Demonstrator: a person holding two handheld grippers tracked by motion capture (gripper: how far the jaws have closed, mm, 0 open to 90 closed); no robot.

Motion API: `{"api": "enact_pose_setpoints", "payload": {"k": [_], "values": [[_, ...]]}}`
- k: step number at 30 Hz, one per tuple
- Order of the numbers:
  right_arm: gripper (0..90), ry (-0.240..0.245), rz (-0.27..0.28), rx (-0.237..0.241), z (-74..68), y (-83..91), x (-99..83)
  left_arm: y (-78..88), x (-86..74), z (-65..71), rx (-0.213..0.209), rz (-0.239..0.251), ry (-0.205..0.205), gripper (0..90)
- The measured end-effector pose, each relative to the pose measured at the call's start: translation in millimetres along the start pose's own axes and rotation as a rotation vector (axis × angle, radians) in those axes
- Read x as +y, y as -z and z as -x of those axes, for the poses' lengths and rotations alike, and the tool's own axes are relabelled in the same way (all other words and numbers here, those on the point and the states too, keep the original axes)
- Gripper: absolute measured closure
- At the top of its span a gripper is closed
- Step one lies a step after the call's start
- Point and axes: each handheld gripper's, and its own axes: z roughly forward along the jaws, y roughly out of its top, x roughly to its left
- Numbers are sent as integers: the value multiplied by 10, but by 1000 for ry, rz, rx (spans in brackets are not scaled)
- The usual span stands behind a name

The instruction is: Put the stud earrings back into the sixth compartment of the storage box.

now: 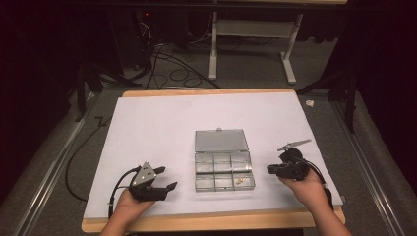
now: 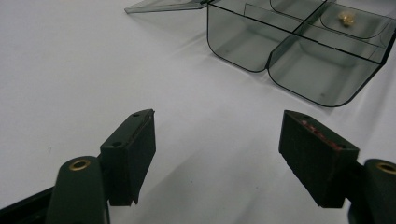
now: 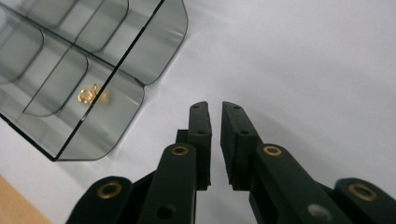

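Near the table's front edge, the left gripper rests released, jaws wide. The right gripper is nearly clenched, empty. Between them sits the open box; its gold piece lies in the front-right compartment, nearer the right gripper.

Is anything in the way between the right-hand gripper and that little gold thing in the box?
Only the box's own wall. The gold piece lies in a near-right compartment of the open box, lid folded back. The right gripper sits beside the box on bare white paper, so it would likely reach over the wall from above.
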Motion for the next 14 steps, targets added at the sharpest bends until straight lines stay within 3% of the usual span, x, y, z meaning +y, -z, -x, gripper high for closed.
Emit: {"api": "enact_pose_setpoints", "payload": {"k": [5, 7, 9, 11, 14], "values": [[761, -39, 178, -35, 40, -68, -303, 4, -2, -8, -3, 5, 5, 279], [720, -23, 265, -80, 23, -91, -443, 5, -1, -14, -3, 5, 12, 279], [706, -14, 288, -65, 29, -91, -481, 5, 0, -15, -3, 2, 13, 279], [699, -1, 288, -88, 29, -77, -485, 6, -1, -11, 2, 3, 10, 279], [627, -32, 311, -65, 33, -81, -498, 3, 0, -10, 3, 3, 12, 279]]}}
